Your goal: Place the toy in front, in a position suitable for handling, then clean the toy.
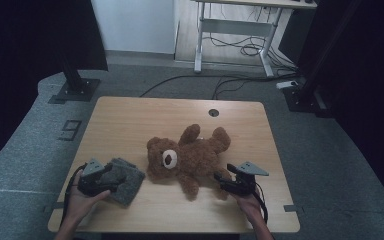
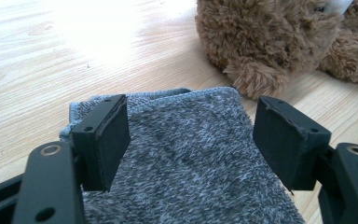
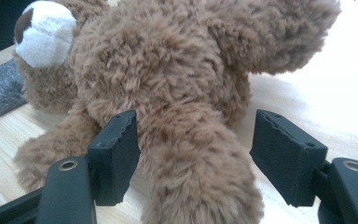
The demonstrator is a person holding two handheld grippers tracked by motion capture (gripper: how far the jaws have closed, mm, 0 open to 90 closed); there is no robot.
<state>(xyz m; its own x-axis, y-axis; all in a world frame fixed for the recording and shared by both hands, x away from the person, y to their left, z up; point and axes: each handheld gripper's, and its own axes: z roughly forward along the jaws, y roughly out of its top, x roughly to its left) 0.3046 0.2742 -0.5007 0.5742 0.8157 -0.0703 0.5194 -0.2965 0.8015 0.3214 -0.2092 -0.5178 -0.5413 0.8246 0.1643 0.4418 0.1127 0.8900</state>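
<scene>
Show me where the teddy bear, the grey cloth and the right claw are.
Teddy bear (image 1: 192, 157): high view, on its belly.
Grey cloth (image 2: 191, 149): left gripper view, on its fuzzy middle, between the jaws.
Right claw (image 3: 193, 156): right gripper view, midway between its open jaws, over the bear's limb.

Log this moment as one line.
left gripper: open over grey cloth | right gripper: open around teddy bear limb | bear lying on table

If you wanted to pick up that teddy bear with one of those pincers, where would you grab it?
Probably by the limb of the teddy bear that points toward the person's side, coming from the table's near edge with the right gripper. It is narrow, sticks out clear of the body, and already lies between the open jaws.
</scene>
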